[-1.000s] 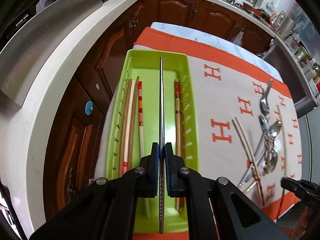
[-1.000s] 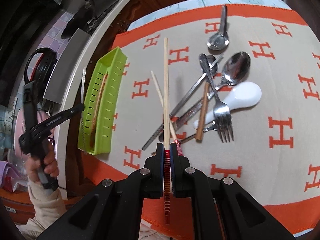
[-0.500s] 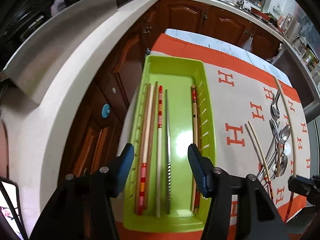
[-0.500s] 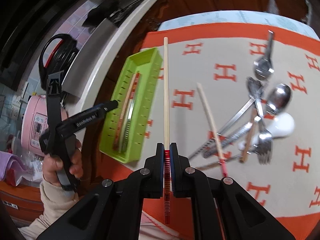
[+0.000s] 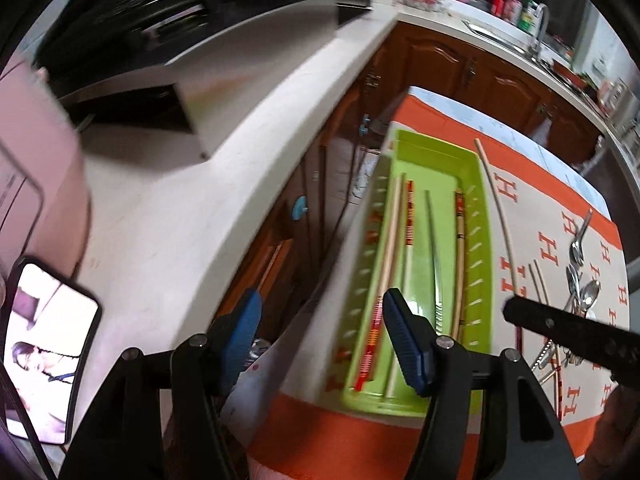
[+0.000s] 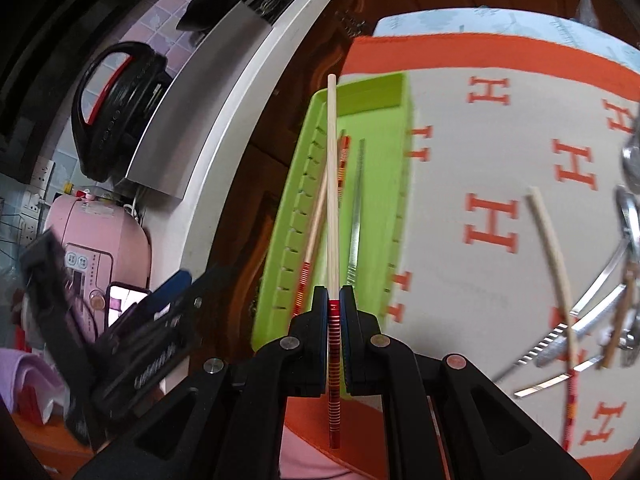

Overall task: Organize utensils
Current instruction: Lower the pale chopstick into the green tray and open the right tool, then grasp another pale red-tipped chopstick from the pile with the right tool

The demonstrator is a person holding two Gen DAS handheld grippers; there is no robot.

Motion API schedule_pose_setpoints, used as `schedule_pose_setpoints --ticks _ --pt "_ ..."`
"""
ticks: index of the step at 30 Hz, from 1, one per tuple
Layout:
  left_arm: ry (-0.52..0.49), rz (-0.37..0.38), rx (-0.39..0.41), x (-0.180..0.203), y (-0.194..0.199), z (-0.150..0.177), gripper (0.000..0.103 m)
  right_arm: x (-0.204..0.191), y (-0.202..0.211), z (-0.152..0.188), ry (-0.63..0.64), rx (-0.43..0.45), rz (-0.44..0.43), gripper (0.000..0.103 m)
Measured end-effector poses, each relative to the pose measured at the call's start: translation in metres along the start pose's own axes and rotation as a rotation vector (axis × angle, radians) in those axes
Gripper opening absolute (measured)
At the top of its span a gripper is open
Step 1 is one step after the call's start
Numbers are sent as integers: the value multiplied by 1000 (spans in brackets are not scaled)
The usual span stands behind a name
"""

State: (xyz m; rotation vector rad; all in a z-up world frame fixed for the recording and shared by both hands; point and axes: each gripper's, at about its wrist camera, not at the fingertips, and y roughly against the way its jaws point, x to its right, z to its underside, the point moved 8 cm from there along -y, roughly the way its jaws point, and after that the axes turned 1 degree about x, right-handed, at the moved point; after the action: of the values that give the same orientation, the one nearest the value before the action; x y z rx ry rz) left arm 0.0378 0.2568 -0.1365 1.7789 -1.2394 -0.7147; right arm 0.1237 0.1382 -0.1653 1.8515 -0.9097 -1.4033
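Right tool (image 6: 333, 298) — jaws closed on a pale chopstick (image 6: 332, 184), gripped at its red-banded end, which sticks out below the pads. The shaft runs straight up from the pads and is seen over the left half of the green tray (image 6: 394, 184); whether it touches the tray cannot be told.

Left tool (image 5: 320, 334) — jaws opening, nothing between the blue pads (image 5: 404, 344). It is held at the tray's near left corner, the right pad seen over the tray's near end, the left pad off the table edge over the wooden cabinet fronts (image 5: 280, 248).

The green tray (image 5: 478, 264) lies on the orange-bordered cloth (image 5: 532, 240) at the table's left edge. Inside it, lengthwise: a pale chopstick with red and orange bands (image 5: 390, 248), a second banded stick (image 5: 409, 220) just beside it, a metal chopstick (image 5: 434, 252) near the middle, and another banded stick (image 5: 460, 248) by the right wall.

From the left wrist view, the held chopstick (image 5: 502, 220) is seen just right of the tray's right wall, rising from the right tool (image 5: 560, 326).

Well apart from the tray, a heap of spoons and other cutlery (image 5: 580, 292) lies on the cloth; a loose pale chopstick (image 6: 554, 256) lies between the tray and the heap.

A phone (image 5: 48, 360) with a lit screen sits on the white counter (image 5: 168, 240).
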Motion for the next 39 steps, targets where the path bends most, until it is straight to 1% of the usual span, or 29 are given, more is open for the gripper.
schedule_pose_setpoints --ticks 3,5,7,8,10,13,16,23,30,36,39 --pt "21 -7 -3 -10 0 4 61 -8 -22 -8 -8 -17 -1 6" --pt "29 -4 -1 -13 1 6 61 -5 -35 -14 -20 -30 34 8" --pt "24 -4 0 -14 2 6 62 -1 -39 -16 -31 -26 53 12" --pt "20 -7 3 -15 3 8 62 2 -38 -15 -31 -21 56 16" --pt "17 -15 7 -16 6 9 62 7 -32 -12 -32 -10 58 19" --pt "18 -12 8 -12 10 9 63 18 -17 -5 -27 5 61 19" --pt "7 -6 11 -6 15 12 64 34 2 4 -21 14 84 19" --pt "-40 44 10 23 29 21 68 72 48 26 7 48 163 19" --pt "-113 131 1 74 44 34 69 104 95 42 22 104 212 19" --pt "-201 183 3 119 58 40 69 128 131 47 0 152 223 19" --pt "-228 207 -1 138 60 41 69 139 139 49 -2 144 223 19"
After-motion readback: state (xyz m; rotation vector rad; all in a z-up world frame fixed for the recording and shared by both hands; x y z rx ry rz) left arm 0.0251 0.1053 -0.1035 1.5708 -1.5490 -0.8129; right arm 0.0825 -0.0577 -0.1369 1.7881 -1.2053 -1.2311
